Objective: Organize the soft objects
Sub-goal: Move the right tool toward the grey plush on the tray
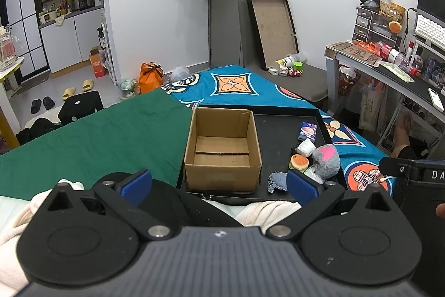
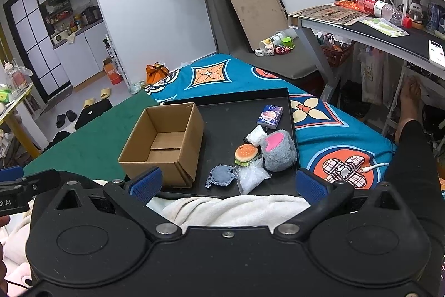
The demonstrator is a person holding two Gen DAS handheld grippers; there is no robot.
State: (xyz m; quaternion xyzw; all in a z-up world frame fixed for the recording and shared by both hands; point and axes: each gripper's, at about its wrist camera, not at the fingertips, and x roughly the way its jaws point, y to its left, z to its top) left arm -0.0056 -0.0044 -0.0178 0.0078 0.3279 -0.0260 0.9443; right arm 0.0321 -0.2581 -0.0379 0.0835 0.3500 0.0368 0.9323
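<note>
Ahead of both wide, empty jaws sits an empty cardboard box [image 2: 164,145] on a black tray [image 2: 222,116]. Right of it cluster a burger toy [image 2: 245,154] and grey plush [image 2: 279,151].

left claw [image 1: 219,187] and right claw [image 2: 226,184] side by side, both wide apart, empty

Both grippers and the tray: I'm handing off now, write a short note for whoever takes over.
Left gripper and right gripper: open, holding nothing, near the tray's front edge.
Cardboard box sits on the tray's left side, empty.
Beside it on the right: burger toy, grey plush, blue-grey cloth scrap, clear plastic bag, white packet, blue tissue pack.
Done: nothing boxed.
Left: all items.
</note>
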